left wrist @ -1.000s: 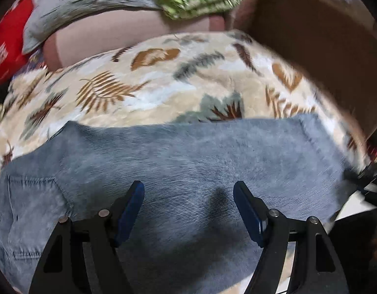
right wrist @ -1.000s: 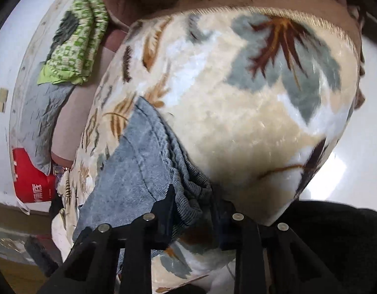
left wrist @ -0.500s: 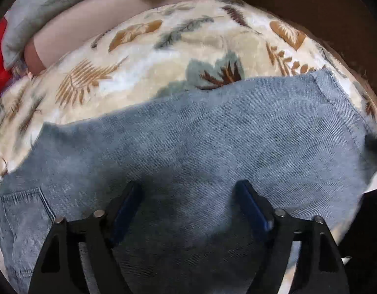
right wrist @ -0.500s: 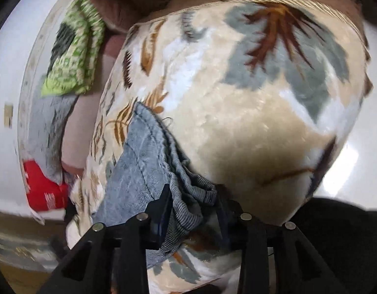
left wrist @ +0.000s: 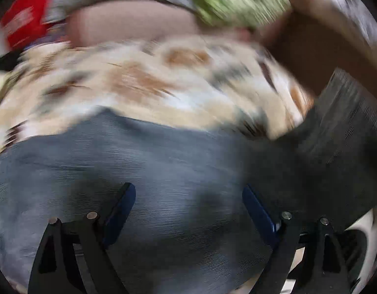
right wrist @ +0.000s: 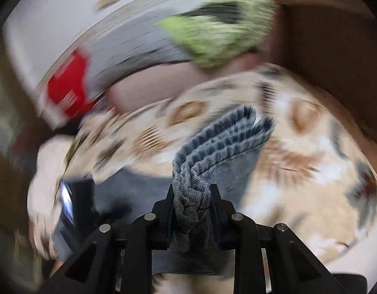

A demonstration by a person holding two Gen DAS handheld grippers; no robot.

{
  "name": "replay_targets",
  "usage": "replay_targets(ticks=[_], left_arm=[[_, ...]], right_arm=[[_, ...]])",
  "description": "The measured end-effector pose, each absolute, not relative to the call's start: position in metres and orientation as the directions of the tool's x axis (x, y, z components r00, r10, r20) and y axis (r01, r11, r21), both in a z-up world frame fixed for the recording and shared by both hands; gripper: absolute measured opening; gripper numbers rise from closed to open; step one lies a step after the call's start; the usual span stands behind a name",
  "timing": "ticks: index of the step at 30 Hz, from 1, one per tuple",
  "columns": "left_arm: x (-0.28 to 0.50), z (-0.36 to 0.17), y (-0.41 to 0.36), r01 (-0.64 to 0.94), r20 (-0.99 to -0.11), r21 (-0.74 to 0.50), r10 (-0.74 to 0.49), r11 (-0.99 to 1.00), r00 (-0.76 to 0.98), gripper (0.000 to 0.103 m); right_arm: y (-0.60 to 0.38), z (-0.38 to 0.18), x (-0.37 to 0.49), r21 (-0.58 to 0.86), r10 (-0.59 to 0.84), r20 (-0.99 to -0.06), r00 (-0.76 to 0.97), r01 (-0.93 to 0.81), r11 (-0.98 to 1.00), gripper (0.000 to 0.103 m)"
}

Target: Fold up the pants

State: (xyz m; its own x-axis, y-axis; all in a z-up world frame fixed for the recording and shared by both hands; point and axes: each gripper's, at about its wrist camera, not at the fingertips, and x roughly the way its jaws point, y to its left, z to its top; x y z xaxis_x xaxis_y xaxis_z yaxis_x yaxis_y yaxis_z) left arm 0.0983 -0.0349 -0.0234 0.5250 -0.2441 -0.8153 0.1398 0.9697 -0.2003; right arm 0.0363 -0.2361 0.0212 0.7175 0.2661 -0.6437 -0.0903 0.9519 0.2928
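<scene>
Right tongs point(right wrist: 191, 192): closed tight on a bunched hem of the pants point(right wrist: 220, 137), cloth pinched between both fingers and lifted clear of the blanket point(right wrist: 311, 152). Judged purpose: carry this end over the rest of the pants to make a fold.

Left tongs point(left wrist: 188, 205): spread wide, holding nothing, poised low over the pants point(left wrist: 139, 161); contact cannot be told through the blur. Likely placed to pin the cloth while the other end comes across.

The pants lie flat on the blanket point(left wrist: 139, 80), except the raised end at the pants' right side point(left wrist: 340, 132). Beyond the pants: green cloth point(right wrist: 220, 34), grey pillow point(right wrist: 139, 49), red bag point(right wrist: 68, 85). White print on the bag is blurred, unreadable.
</scene>
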Motion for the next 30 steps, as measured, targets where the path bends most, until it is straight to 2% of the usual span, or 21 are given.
replay_targets(ticks=[3,5,8,9,10,12,17,19,20,21,22,24,26,27,30], left_arm=[[0.083,-0.009,0.027,0.017,-0.794,-0.234,-0.201,0.972,0.574,0.089],[0.073,-0.007,0.057,-0.044,-0.798,-0.231,-0.163,0.972,0.581,0.089],[0.066,-0.006,0.068,-0.055,-0.801,-0.236,-0.162,0.970,0.577,0.089],[0.064,-0.005,0.065,-0.042,-0.799,-0.237,-0.170,0.971,0.577,0.089],[0.063,-0.002,0.061,-0.025,-0.794,-0.237,-0.179,0.971,0.581,0.089],[0.064,0.005,0.048,0.011,-0.785,-0.244,-0.205,0.970,0.585,0.089],[0.070,0.001,-0.006,0.141,-0.788,-0.239,-0.277,0.961,0.549,0.089],[0.074,-0.025,-0.024,0.138,-0.841,-0.182,-0.227,0.974,0.491,0.089],[0.078,-0.044,-0.030,0.136,-0.879,-0.138,-0.184,0.981,0.440,0.089],[0.080,-0.064,-0.035,0.139,-0.914,-0.096,-0.143,0.986,0.379,0.089],[0.078,-0.075,-0.038,0.154,-0.920,-0.062,-0.116,0.986,0.374,0.089],[0.068,-0.066,-0.043,0.161,-0.900,-0.027,-0.094,0.987,0.425,0.089],[0.062,-0.048,-0.045,0.182,-0.874,-0.084,-0.161,0.980,0.458,0.089],[0.058,-0.038,-0.050,0.204,-0.856,-0.068,-0.163,0.977,0.491,0.089],[0.055,-0.034,-0.057,0.246,-0.843,-0.049,-0.172,0.968,0.510,0.089]], right_arm=[[-0.173,-0.001,0.035,0.278,0.348,-0.664,0.662,-0.214,0.936,0.027],[-0.132,-0.035,0.038,0.281,0.395,-0.713,0.579,-0.280,0.918,0.030],[-0.100,-0.091,0.044,0.302,0.428,-0.779,0.458,-0.324,0.897,0.035],[-0.103,-0.091,0.040,0.316,0.446,-0.744,0.497,-0.327,0.891,0.038],[-0.110,-0.087,0.035,0.351,0.482,-0.715,0.507,-0.335,0.874,0.052],[-0.137,-0.077,0.027,0.460,0.551,-0.678,0.486,-0.303,0.834,0.068],[-0.227,-0.066,0.017,0.661,0.613,-0.563,0.555,-0.143,0.737,0.069],[-0.252,-0.086,0.027,0.756,0.675,-0.528,0.515,-0.077,0.650,0.069],[-0.258,-0.106,0.036,0.783,0.703,-0.551,0.450,-0.011,0.621,0.069],[-0.262,-0.120,0.042,0.797,0.720,-0.568,0.398,0.049,0.602,0.063],[-0.269,-0.124,0.043,0.825,0.744,-0.534,0.402,0.056,0.562,0.062],[-0.272,-0.111,0.046,0.823,0.755,-0.536,0.379,0.036,0.566,0.062],[-0.277,-0.087,0.053,0.798,0.732,-0.539,0.415,-0.026,0.602,0.062],[-0.279,-0.075,0.063,0.786,0.725,-0.539,0.429,-0.053,0.616,0.063],[-0.286,-0.065,0.097,0.738,0.672,-0.590,0.448,-0.039,0.674,0.063]])
